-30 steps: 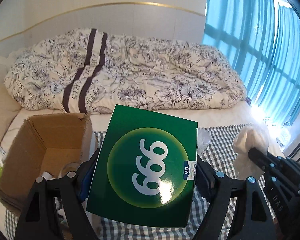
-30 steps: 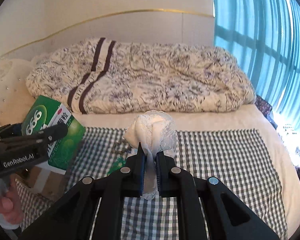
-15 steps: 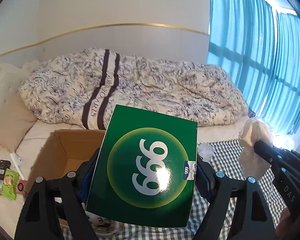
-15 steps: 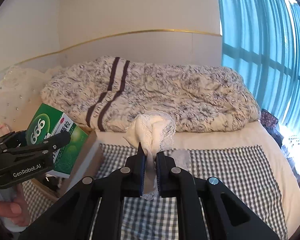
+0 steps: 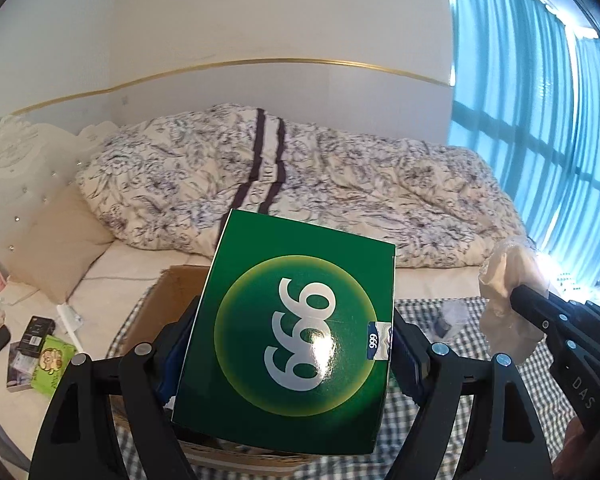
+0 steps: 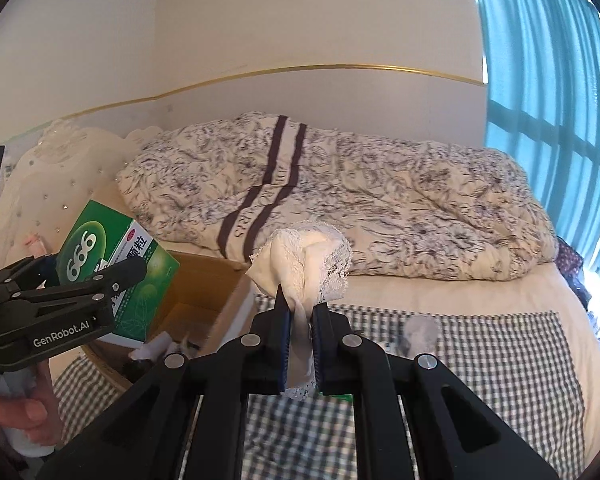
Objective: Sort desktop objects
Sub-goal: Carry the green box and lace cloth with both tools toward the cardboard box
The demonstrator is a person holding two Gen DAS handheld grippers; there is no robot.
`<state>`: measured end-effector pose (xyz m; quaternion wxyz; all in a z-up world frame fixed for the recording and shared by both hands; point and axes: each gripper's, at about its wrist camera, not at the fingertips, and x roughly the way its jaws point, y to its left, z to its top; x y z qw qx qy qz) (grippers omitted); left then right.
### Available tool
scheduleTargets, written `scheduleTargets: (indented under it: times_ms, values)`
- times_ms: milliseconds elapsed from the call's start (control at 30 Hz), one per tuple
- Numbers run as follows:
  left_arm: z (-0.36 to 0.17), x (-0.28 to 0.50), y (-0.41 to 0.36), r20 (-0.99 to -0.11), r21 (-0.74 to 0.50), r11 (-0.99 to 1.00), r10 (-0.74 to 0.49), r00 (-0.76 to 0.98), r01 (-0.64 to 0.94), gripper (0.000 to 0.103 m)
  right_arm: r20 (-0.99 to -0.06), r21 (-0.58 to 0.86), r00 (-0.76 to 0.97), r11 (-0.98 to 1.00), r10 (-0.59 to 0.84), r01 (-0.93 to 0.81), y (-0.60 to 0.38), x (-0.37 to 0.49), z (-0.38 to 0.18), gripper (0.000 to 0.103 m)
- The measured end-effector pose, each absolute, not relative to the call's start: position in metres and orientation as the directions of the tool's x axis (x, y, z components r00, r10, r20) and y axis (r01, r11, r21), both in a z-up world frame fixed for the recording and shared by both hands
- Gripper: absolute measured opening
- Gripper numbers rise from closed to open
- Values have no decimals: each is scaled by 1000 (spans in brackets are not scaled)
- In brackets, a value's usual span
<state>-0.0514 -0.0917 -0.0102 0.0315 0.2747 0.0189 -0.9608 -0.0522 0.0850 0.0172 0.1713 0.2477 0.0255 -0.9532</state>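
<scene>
left gripper (image 5: 292, 344) clamps green "999" box (image 5: 300, 336) | right gripper (image 6: 300, 332) pinches lace cloth (image 6: 304, 264)

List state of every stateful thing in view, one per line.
left claw: shut on green box
green box: held in the air, above the cardboard box
right claw: shut on lace cloth
lace cloth: bunched, pinched, lifted
cardboard box: open, items inside
duvet: crumpled on the bed
curtains: drawn

A home bedroom: a bed (image 6: 480, 292) with a rumpled floral duvet (image 5: 300, 184), a tufted headboard (image 5: 16, 176), a pillow (image 5: 60, 240), and teal curtains (image 6: 548, 80) over a window.
</scene>
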Motion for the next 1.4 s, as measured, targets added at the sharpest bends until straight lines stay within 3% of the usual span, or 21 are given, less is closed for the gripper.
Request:
scheduleTargets:
  times_ms: [867,1400]
  values:
    - [-59,-76,-202,-645,6,-979,-161,-747,205,83,-591,40,-681,-859,-433,511,-40,-87,-24,9]
    - [-107,-109,-226,-786,2,-978,-129,-604,207,83,-790,58,-465,-804,-399,592,-92,-132,-84,9]
